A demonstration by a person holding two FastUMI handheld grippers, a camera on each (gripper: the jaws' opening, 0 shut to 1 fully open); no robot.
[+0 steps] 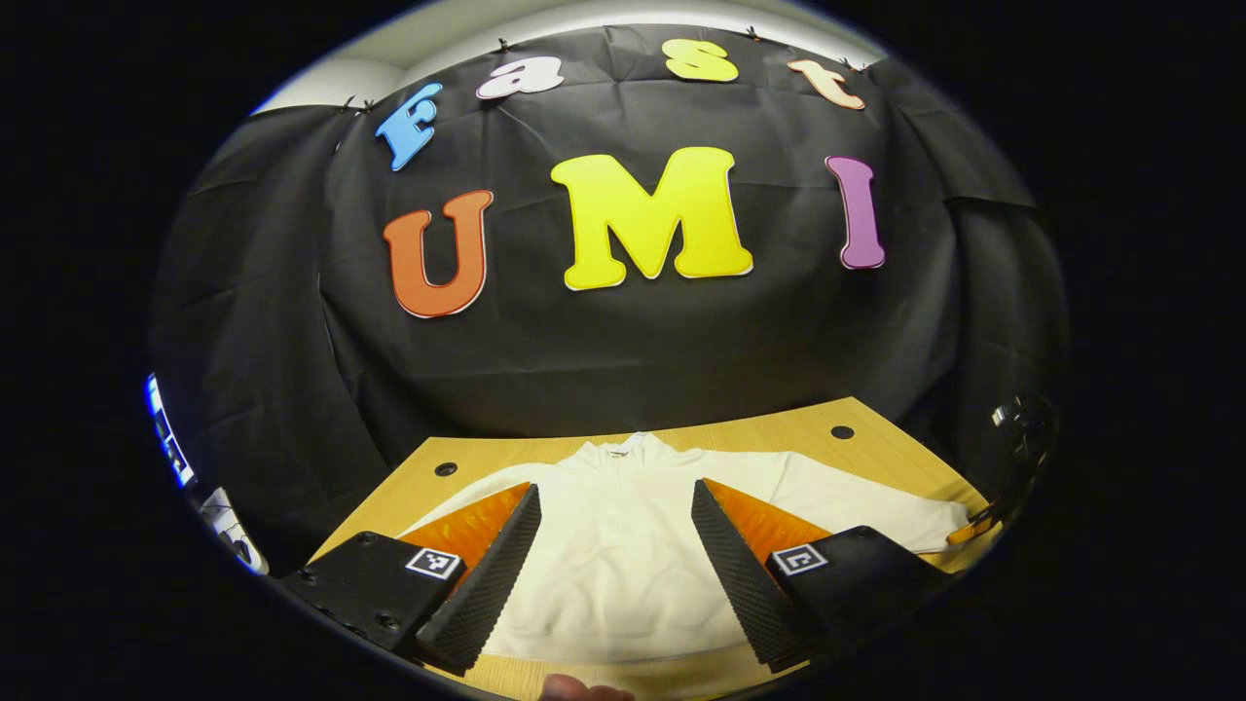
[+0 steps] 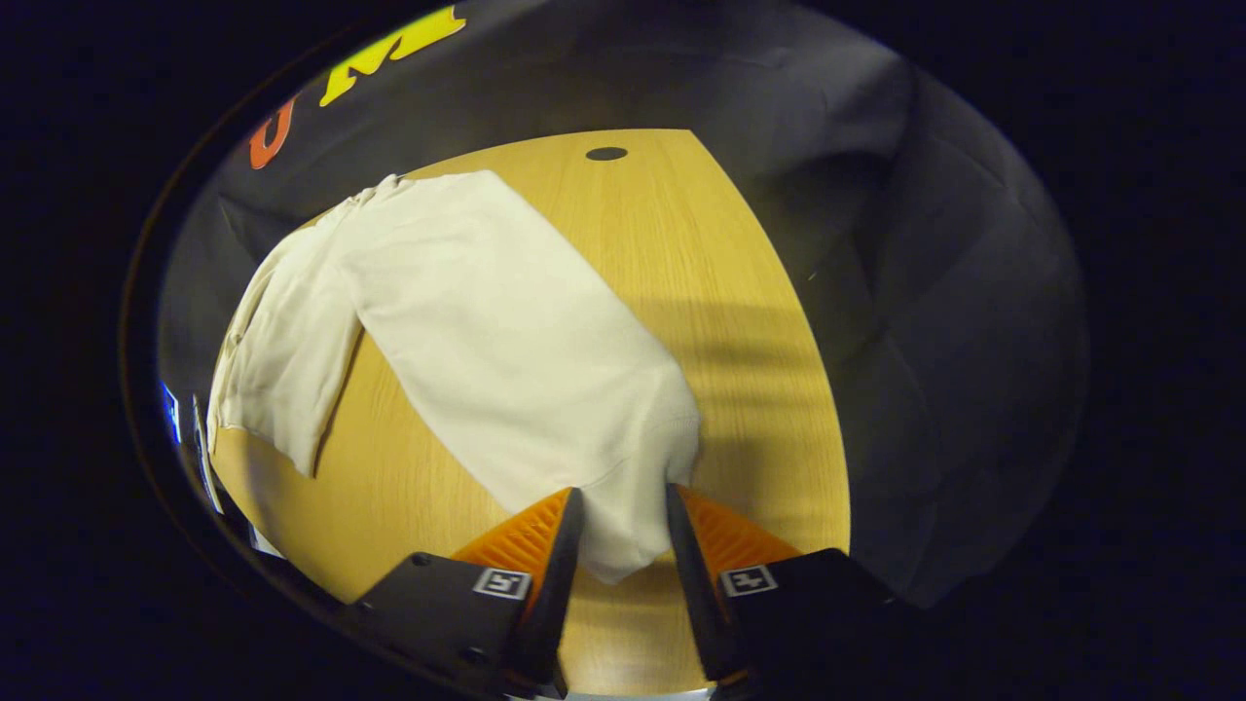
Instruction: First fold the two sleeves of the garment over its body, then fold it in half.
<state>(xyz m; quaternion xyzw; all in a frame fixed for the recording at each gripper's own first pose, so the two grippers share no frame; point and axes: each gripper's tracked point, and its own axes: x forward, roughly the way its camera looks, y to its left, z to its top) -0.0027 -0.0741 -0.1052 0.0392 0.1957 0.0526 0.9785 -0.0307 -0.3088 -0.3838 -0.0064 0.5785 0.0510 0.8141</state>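
Right gripper view: right gripper [image 2: 623, 516] fingers straddle sleeve cuff [image 2: 623, 540] of white pullover [image 2: 506, 331] on wooden worktop [image 2: 740, 321], can't tell if clamped. Left gripper [image 1: 615, 506] fingers wide apart above pullover body.

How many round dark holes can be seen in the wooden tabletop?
2. In the left gripper view, one hole lies at the far left of the table and one hole at the far right. The garment may hide others.
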